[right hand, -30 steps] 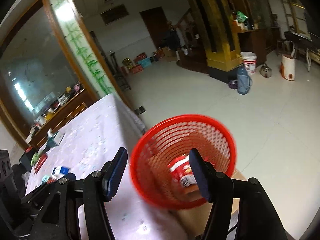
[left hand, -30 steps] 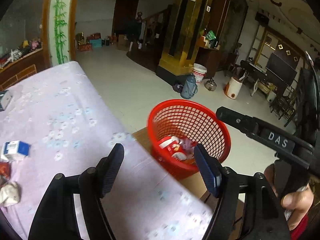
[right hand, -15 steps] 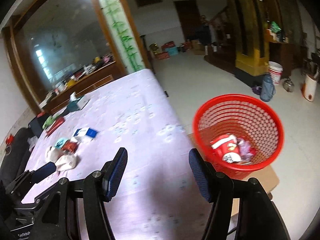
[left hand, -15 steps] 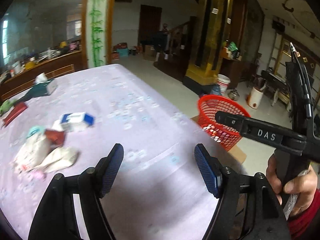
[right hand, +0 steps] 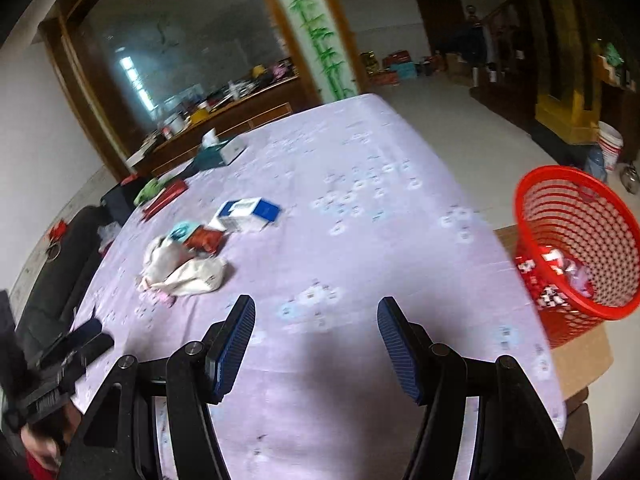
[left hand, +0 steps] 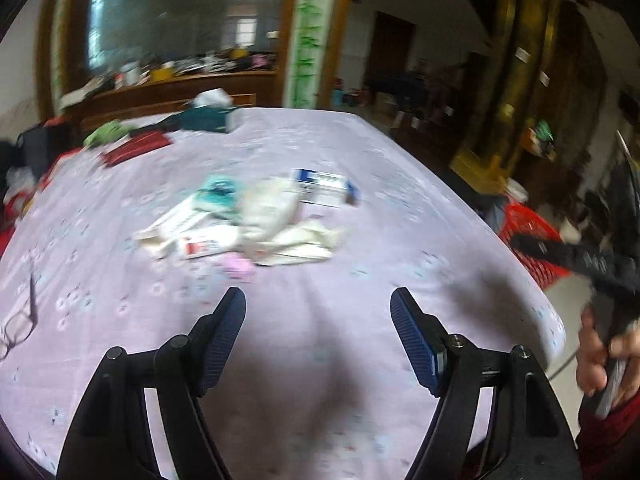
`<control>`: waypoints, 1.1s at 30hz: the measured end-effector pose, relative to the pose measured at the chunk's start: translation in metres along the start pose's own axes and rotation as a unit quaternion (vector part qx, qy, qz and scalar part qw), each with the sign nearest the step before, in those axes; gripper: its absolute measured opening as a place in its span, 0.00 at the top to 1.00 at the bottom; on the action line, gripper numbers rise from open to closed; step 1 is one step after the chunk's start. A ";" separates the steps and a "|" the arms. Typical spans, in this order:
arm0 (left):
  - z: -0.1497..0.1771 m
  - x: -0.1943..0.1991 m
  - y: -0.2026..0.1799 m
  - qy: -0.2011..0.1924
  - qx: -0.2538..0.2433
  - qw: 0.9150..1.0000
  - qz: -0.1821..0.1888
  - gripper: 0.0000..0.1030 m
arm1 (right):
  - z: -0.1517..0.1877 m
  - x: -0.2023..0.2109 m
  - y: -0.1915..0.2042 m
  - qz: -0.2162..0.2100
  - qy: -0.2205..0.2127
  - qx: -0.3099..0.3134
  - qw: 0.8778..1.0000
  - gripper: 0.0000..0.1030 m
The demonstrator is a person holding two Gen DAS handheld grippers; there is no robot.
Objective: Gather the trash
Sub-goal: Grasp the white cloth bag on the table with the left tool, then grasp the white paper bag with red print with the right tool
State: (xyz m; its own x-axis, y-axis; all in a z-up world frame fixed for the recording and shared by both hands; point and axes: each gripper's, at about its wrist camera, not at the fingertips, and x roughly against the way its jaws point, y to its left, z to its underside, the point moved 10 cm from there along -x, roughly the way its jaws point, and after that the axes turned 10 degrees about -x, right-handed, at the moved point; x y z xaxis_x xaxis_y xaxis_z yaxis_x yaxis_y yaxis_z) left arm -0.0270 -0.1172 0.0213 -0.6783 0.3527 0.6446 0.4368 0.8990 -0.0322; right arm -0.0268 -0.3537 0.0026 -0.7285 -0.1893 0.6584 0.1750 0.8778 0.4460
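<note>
A heap of trash (left hand: 256, 220) lies mid-table on the lilac flowered cloth (left hand: 320, 360): crumpled white wrappers (right hand: 188, 272), a teal scrap (left hand: 218, 192), a red packet (right hand: 206, 239) and a blue-and-white carton (right hand: 248, 212). My left gripper (left hand: 318, 312) hovers open over bare cloth, short of the heap. Further right, my right gripper (right hand: 316, 320) is open too, with nothing between its fingers. The red mesh basket (right hand: 580, 248) stands off the table's right edge on a cardboard box, holding some wrappers.
Spectacles (left hand: 18, 328) lie at the table's left edge. A teal tissue box (right hand: 218, 154), a green item and a red booklet (left hand: 136, 148) sit at the far end. A wooden sideboard (left hand: 172, 92) and a bamboo-painted pillar stand behind. A hand (left hand: 608, 364) grips the right tool.
Both views have swung left from the red basket to the table. The trash heap is now ahead of the left gripper. Both grippers have stayed open.
</note>
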 end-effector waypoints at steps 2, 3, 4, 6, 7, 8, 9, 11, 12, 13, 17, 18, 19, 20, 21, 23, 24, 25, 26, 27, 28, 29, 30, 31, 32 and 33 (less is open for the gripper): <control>-0.004 -0.001 0.018 -0.002 0.021 1.000 0.003 0.29 | 0.004 -0.004 0.004 -0.001 0.006 0.008 1.000 0.34; -0.007 -0.003 0.024 -0.005 0.026 1.000 0.004 0.29 | 0.007 -0.006 0.006 -0.002 0.009 0.011 1.000 0.34; -0.012 -0.007 0.030 -0.006 0.030 1.000 0.000 0.29 | 0.009 -0.008 0.006 -0.002 0.013 0.013 1.000 0.34; -0.021 -0.016 0.036 -0.006 0.032 0.999 -0.005 0.33 | 0.011 -0.010 0.004 -0.001 0.018 0.014 1.000 0.34; -0.024 -0.024 0.037 0.000 0.033 0.999 -0.003 0.33 | 0.011 -0.012 0.003 0.000 0.019 0.013 1.000 0.34; -0.026 -0.033 0.036 0.012 0.033 0.999 -0.001 0.33 | 0.011 -0.012 0.002 0.000 0.019 0.013 1.000 0.34; -0.030 -0.040 0.036 0.015 0.033 0.999 -0.001 0.33 | 0.010 -0.012 0.001 0.002 0.019 0.013 1.000 0.34; -0.037 -0.056 0.037 0.022 0.029 0.999 -0.007 0.29 | 0.009 -0.013 -0.002 0.003 0.019 0.010 1.000 0.34; -0.038 -0.066 0.039 0.033 0.029 0.999 -0.012 0.29 | 0.009 -0.014 -0.003 0.003 0.020 0.009 1.000 0.34; -0.040 -0.076 0.040 0.038 0.037 0.998 -0.016 0.29 | 0.009 -0.015 -0.003 0.003 0.021 0.009 1.000 0.34; -0.043 -0.107 0.045 0.056 0.046 0.997 -0.015 0.46 | 0.013 -0.016 -0.001 0.003 0.025 0.015 1.000 0.34; -0.042 -0.110 0.047 0.058 0.050 0.997 -0.014 0.58 | 0.013 -0.016 0.000 0.003 0.026 0.017 1.000 0.34; -0.040 -0.112 0.048 0.062 0.058 0.996 -0.005 0.67 | 0.013 -0.016 0.001 0.002 0.027 0.020 0.999 0.34; -0.040 -0.111 0.048 0.058 0.065 0.996 0.002 0.69 | 0.013 -0.017 0.003 -0.001 0.028 0.022 0.999 0.34; -0.039 -0.107 0.049 0.053 0.068 0.996 0.004 0.71 | 0.014 -0.017 0.006 -0.004 0.030 0.023 0.999 0.34; -0.038 -0.096 0.050 0.042 0.067 0.997 0.006 0.72 | 0.014 -0.020 0.012 -0.010 0.037 0.026 0.999 0.34; -0.038 -0.085 0.049 0.032 0.070 0.997 0.012 0.72 | 0.015 -0.023 0.018 -0.014 0.043 0.028 0.999 0.34; -0.039 -0.076 0.048 0.023 0.072 0.997 0.016 0.72 | 0.016 -0.027 0.026 -0.023 0.052 0.030 0.998 0.34; -0.040 -0.067 0.048 0.014 0.072 0.997 0.018 0.72 | 0.016 -0.031 0.032 -0.032 0.060 0.030 0.997 0.34; -0.040 -0.056 0.048 0.004 0.070 0.997 0.017 0.72 | 0.018 -0.037 0.041 -0.047 0.075 0.027 0.996 0.34; -0.040 -0.044 0.048 -0.007 0.069 0.997 0.015 0.72 | 0.019 -0.043 0.049 -0.060 0.087 0.023 0.994 0.34; -0.040 -0.033 0.049 -0.017 0.067 0.998 0.013 0.72 | 0.018 -0.052 0.059 -0.072 0.101 0.018 0.992 0.34; -0.039 -0.024 0.050 -0.023 0.067 0.997 0.012 0.72 | 0.017 -0.061 0.067 -0.078 0.110 0.016 0.991 0.34; -0.035 -0.015 0.051 -0.027 0.067 0.997 0.011 0.72 | 0.016 -0.069 0.074 -0.082 0.116 0.016 0.990 0.34; -0.032 -0.009 0.053 -0.029 0.068 0.997 0.010 0.72 | 0.012 -0.080 0.083 -0.085 0.122 0.015 0.989 0.38; -0.028 -0.005 0.054 -0.029 0.069 0.997 0.010 0.72 | 0.009 -0.088 0.089 -0.086 0.124 0.012 0.988 0.42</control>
State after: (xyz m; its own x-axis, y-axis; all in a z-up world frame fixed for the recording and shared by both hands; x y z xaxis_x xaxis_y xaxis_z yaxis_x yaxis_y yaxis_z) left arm 0.0169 -0.0775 0.0380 -0.7051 0.3808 0.5982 0.3667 0.9178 -0.1520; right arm 0.0472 -0.2554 -0.0211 -0.5601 -0.4364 0.7042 0.0440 0.8331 0.5513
